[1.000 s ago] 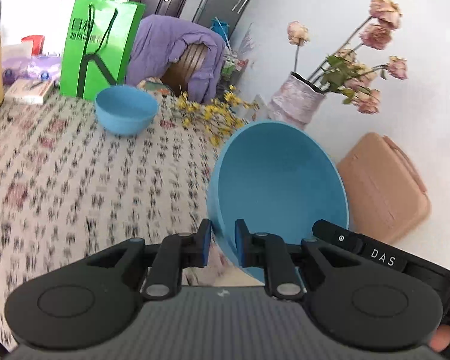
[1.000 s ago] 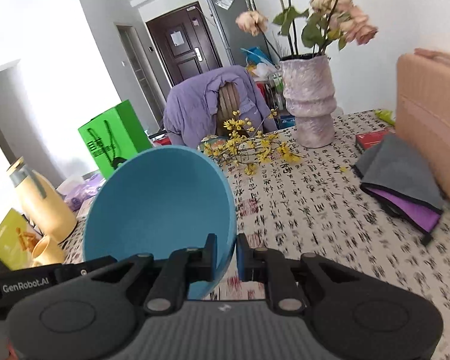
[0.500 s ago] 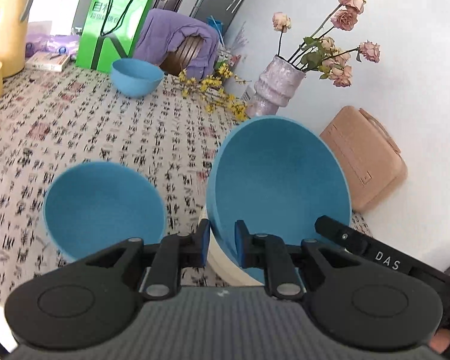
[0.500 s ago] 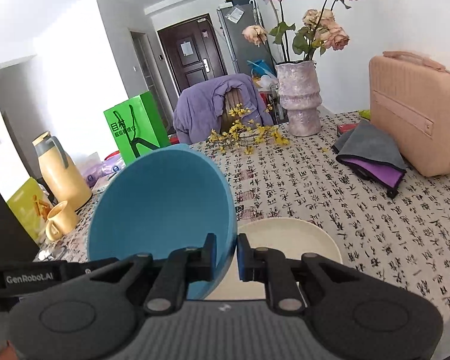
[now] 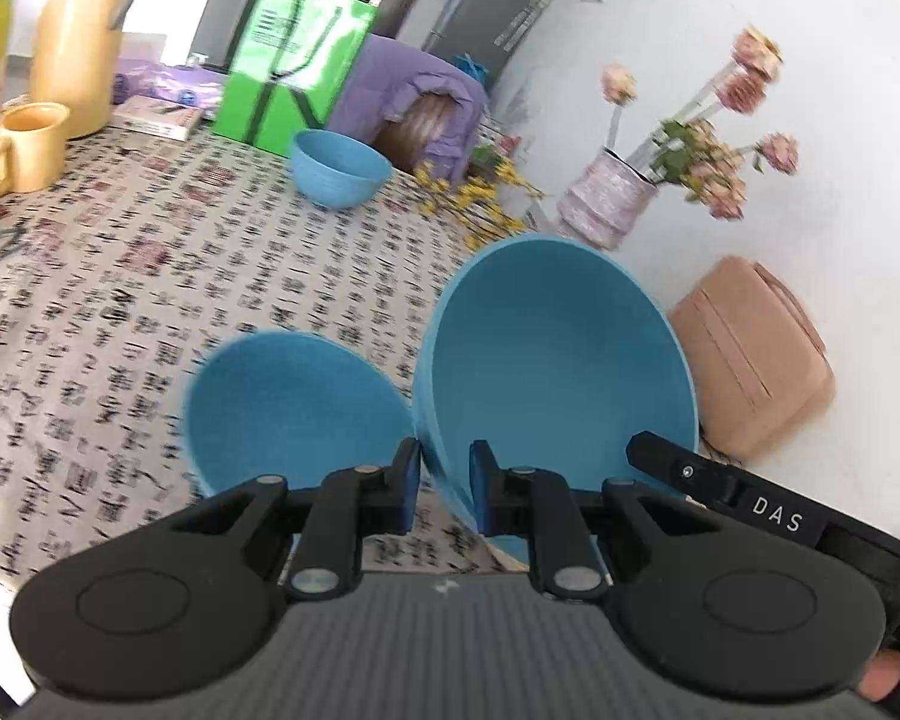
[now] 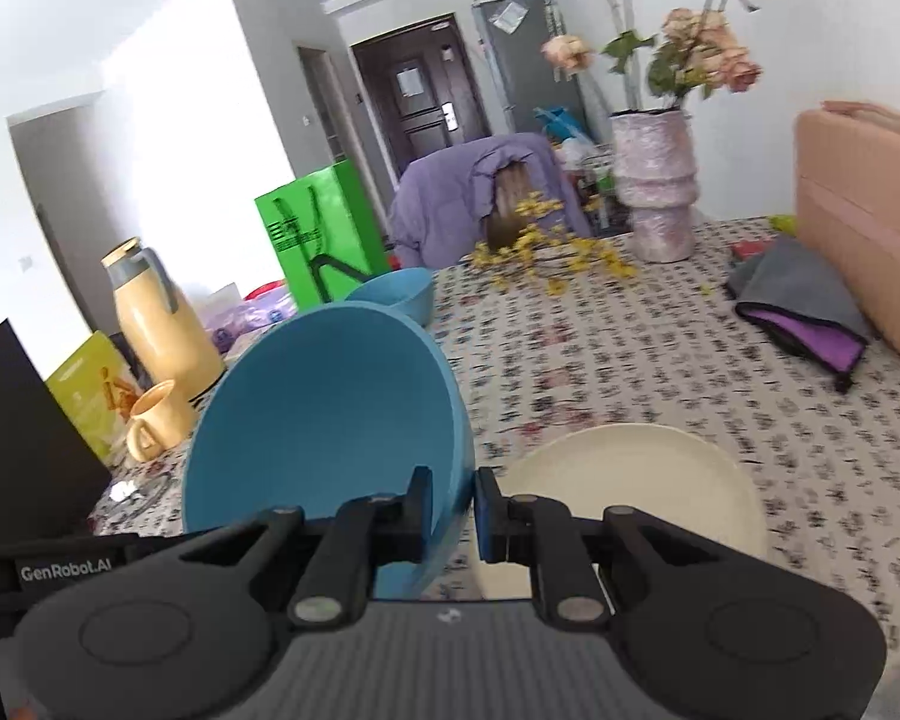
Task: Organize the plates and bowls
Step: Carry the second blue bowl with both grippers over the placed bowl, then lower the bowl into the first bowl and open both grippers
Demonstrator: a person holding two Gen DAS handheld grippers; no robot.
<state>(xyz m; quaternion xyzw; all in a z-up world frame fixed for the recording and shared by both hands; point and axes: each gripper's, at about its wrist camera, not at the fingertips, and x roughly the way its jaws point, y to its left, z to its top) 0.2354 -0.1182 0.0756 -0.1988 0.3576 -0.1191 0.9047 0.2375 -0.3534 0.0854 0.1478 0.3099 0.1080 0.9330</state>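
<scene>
A large blue bowl (image 5: pixel 558 372) hangs tilted above the patterned table (image 5: pixel 120 276), held at opposite rims. My left gripper (image 5: pixel 444 468) is shut on its left rim, and my right gripper (image 6: pixel 455 498) is shut on its right rim (image 6: pixel 330 420). A second blue bowl (image 5: pixel 294 402) rests on the table just left of the held one. A smaller blue bowl (image 5: pixel 339 171) stands far back by the green bag. A cream plate (image 6: pixel 630 492) lies on the table right of my right gripper.
At the left stand a yellow thermos (image 5: pixel 84 36), a yellow mug (image 5: pixel 27 147) and a green bag (image 5: pixel 294 60). A vase of flowers (image 6: pixel 660 198), a pink case (image 6: pixel 864 210) and a grey and purple cloth (image 6: pixel 804 312) are at the right. Yellow sprigs (image 6: pixel 546 252) lie mid-back.
Both grippers have drawn back from the far side with the bowl between them. The second blue bowl and the cream plate have come into view beside it. The grips are unchanged.
</scene>
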